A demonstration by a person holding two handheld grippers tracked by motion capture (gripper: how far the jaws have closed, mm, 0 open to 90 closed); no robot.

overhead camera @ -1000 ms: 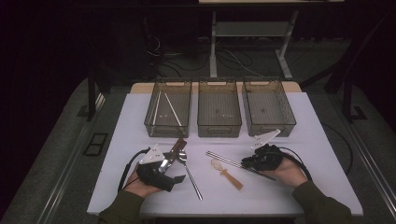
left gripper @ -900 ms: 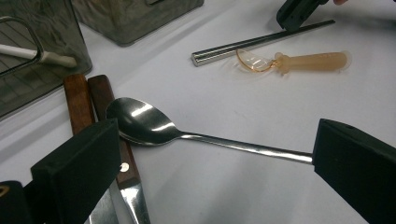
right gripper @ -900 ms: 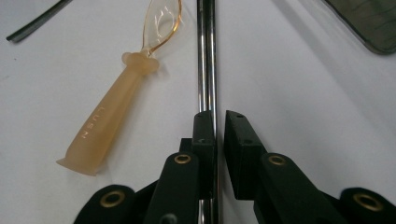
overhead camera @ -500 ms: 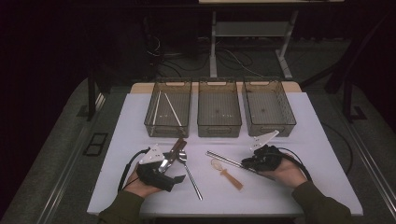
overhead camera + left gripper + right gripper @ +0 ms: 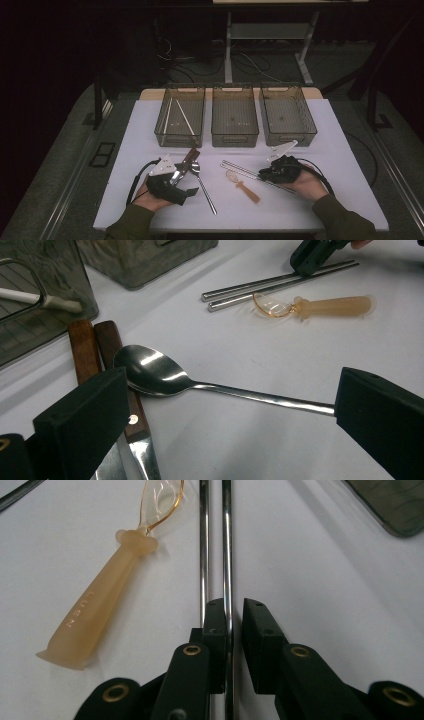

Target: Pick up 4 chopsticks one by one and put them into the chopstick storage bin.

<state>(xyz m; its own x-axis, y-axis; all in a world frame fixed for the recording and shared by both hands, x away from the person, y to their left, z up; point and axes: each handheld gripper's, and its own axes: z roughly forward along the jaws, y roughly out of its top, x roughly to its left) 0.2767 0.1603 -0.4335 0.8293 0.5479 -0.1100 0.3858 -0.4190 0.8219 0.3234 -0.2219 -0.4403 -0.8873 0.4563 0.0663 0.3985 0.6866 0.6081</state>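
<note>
Right gripper view: right claw [image 5: 234, 645] pinching one steel chopstick [image 5: 227, 555] of the pair lying on the bench [image 5: 325, 605], second chopstick [image 5: 203, 545] outside the jaws, likely left behind or knocked into the amber spoon [image 5: 100, 605] on lifting.

1. The room was dim; only the table [image 5: 330, 150] was lit, from overhead.
2. Glare streaked the spoon [image 5: 150, 371] bowl.
3. Near jaws looked soft; short shadows lay under things.

Spoon [image 5: 202, 184] left of chopsticks [image 5: 250, 174]
</note>
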